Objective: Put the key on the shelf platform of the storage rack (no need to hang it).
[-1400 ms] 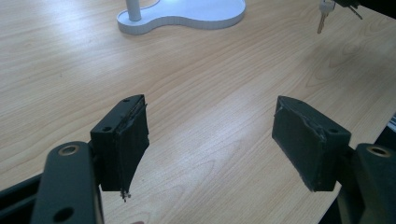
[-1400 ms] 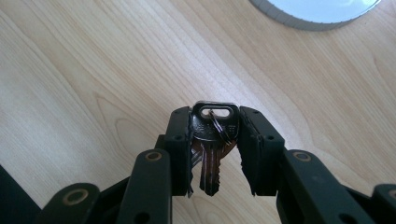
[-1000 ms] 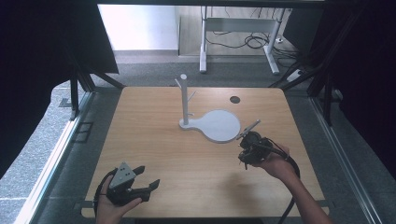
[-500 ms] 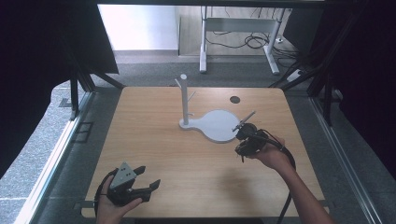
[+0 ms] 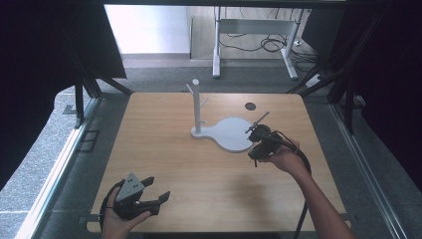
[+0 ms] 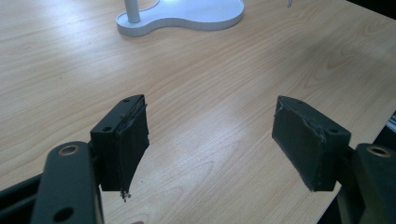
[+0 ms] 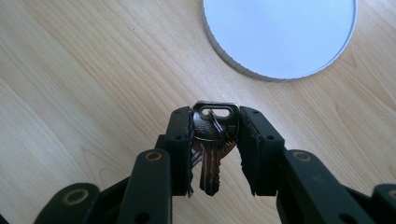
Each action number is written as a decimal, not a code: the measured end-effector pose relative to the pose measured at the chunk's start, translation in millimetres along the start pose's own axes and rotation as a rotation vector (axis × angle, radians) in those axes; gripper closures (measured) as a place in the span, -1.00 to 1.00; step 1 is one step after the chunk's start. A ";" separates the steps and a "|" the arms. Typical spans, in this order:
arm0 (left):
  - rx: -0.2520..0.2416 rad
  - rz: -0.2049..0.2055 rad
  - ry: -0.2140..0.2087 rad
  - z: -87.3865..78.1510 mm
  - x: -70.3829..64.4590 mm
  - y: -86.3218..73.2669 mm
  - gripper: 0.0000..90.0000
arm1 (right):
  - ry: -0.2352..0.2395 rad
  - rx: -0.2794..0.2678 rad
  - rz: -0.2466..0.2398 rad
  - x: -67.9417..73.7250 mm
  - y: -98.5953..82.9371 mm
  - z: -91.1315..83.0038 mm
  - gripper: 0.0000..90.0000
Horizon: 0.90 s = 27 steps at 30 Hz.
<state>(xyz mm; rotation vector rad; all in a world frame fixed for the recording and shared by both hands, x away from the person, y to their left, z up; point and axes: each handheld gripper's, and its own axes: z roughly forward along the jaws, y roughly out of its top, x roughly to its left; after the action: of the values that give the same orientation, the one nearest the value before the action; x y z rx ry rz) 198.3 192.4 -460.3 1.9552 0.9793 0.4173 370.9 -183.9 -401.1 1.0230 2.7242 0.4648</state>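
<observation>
A small bunch of silver keys (image 7: 213, 140) hangs between the pads of my right gripper (image 7: 215, 122), which is shut on them. In the high view the right gripper (image 5: 260, 143) hovers at the near right rim of the white stand's round base (image 5: 230, 133); that base (image 7: 280, 32) lies just ahead of the jaws. A white post (image 5: 196, 107) with short pegs rises from the base's left end. My left gripper (image 5: 158, 188) rests near the table's front left edge, open, with bare wood between its pads (image 6: 122, 140). The stand's base (image 6: 196, 11) lies far ahead of it.
A dark round hole (image 5: 250, 105) sits in the tabletop behind the stand. The wooden table (image 5: 164, 149) is bordered by a metal frame, with black curtains on both sides. Desk legs and cables (image 5: 271, 45) lie on the floor beyond the far edge.
My right gripper has carried the keys a little away from the person and leftward, closer to the stand's base. The left gripper has stayed put.
</observation>
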 end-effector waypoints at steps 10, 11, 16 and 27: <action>-0.001 -0.003 0.000 -0.5 0.5 -0.1 -0.39 | 0.011 -0.010 0.015 -6.9 7.6 2.3 0.47; -0.001 -0.002 0.000 -0.5 0.7 -0.1 -0.40 | 0.009 -0.003 0.017 -7.5 8.9 2.8 0.47; 0.000 -0.002 0.001 -0.6 0.8 -0.1 -0.39 | 0.014 -0.003 0.019 -10.7 15.7 4.3 0.47; -0.003 -0.004 0.003 -2.3 1.4 0.1 -0.39 | 0.022 0.004 0.034 -15.9 28.8 8.4 0.47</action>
<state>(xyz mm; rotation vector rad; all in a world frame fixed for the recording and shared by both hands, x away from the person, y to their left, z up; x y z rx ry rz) 197.8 194.8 -459.1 1.9502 0.9835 0.4197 402.6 -172.1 -397.5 1.0729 2.7318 0.4784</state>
